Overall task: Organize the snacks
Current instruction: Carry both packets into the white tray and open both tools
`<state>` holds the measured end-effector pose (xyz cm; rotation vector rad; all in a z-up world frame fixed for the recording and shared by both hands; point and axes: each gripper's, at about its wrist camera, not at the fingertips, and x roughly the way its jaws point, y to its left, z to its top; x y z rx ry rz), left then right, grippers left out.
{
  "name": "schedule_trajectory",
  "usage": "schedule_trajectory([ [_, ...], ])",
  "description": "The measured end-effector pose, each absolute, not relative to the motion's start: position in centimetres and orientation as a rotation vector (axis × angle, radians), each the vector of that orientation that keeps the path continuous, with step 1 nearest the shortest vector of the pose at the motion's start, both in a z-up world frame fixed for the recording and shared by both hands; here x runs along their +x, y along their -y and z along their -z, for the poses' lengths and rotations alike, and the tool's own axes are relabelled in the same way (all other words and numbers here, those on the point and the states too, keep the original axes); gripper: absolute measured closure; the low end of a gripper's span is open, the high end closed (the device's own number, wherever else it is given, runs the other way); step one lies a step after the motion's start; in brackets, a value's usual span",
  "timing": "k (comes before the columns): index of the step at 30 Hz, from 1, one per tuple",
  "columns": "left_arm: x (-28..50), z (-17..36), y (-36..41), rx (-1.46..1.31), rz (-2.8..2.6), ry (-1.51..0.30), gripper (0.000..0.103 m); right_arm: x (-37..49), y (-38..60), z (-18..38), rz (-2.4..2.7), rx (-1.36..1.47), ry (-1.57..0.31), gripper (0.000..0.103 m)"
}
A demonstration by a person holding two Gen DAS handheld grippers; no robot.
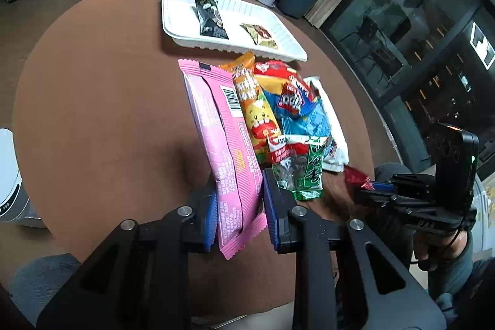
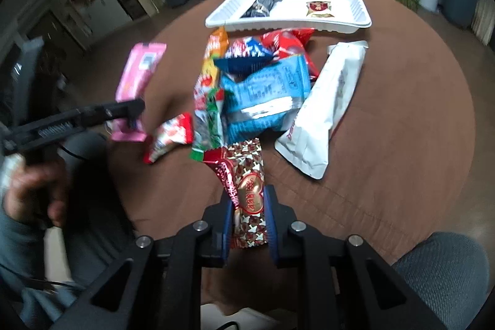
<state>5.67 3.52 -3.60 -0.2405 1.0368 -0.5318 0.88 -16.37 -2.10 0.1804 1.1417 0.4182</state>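
Two grippers, both loaded. Left gripper (image 1: 238, 215) clamped on a long pink packet (image 1: 222, 144), blue pads pinching its near end, rest of it sticking out forward over the brown round table (image 1: 92, 113). Right gripper (image 2: 249, 220) squeezed around a red star-print packet with a gold heart (image 2: 247, 190), held lengthwise between the fingers. Rest of the pile heaped mid-table: orange packet with a cartoon face (image 1: 256, 110), light blue bag (image 2: 266, 95), green-and-clear packet (image 1: 301, 169), white pouch (image 2: 324, 107) lying off to the right side. White tray (image 2: 355, 17) at the far edge, just beyond the pile, already holding a black packet (image 2: 263, 2) and a small gold-and-red one (image 2: 318, 9), well apart from each other.
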Motion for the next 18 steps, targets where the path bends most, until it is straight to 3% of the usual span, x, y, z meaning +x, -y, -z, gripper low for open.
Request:
schedule_trajectory([
  [9, 9.7, -0.6, -6.7, -0.266, 0.509, -0.943, 0.079, 5.7, 26.5, -2.9, -0.301, 0.427, -0.967, 0.083],
  [18, 19.6, -5.0, -7.5, -0.231, 0.473, -0.876, 0.079, 15.1, 32.6, -7.0, -0.165, 0.539, -0.794, 0.083],
])
